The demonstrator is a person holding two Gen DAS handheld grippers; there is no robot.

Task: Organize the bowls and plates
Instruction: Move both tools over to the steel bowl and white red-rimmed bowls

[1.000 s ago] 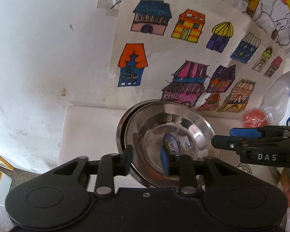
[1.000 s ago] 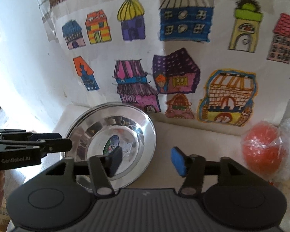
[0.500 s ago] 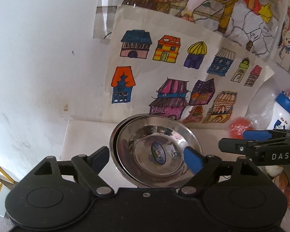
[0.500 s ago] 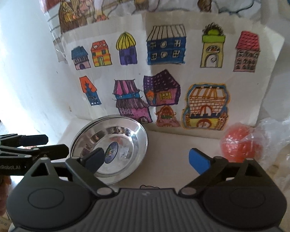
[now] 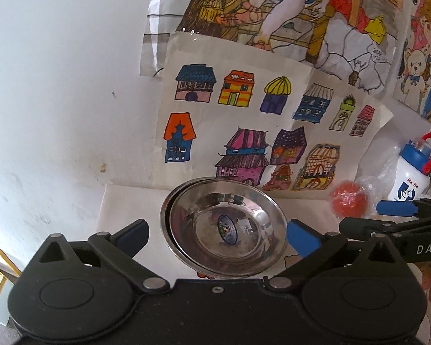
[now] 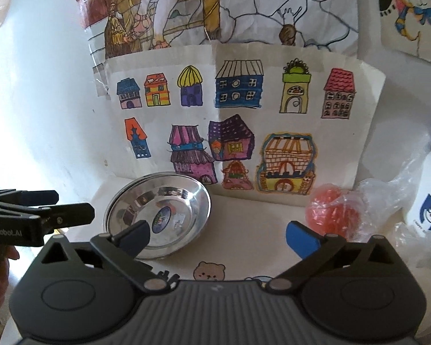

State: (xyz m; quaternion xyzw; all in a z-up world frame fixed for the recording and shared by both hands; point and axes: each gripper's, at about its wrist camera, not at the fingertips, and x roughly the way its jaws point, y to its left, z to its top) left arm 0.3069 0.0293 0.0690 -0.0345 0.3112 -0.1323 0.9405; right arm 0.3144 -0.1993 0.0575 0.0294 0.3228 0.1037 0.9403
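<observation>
Two shiny steel plates (image 5: 224, 227) lie nested on the white table (image 5: 123, 204) against the wall, the lower one's rim (image 5: 164, 215) showing at the left. A blue sticker marks the top plate's middle. My left gripper (image 5: 218, 234) is drawn back from the stack. Its jaws are opening wide, framing the plate in the picture without touching it. In the right wrist view the same plates (image 6: 169, 201) sit front left. My right gripper (image 6: 217, 235) is also opening, with only bare table between its fingers. Each gripper appears in the other's view, side on.
An orange ball in clear plastic (image 6: 333, 215) and a white bottle with a blue cap (image 5: 411, 172) stand to the right. Children's drawings (image 6: 235, 132) lean on the wall behind the plates. The table's left edge (image 5: 102, 218) drops off near the stack.
Both grippers have opened wide and backed away and upward from the plates. The left one let go of the top plate's near rim. The plates stay nested.
</observation>
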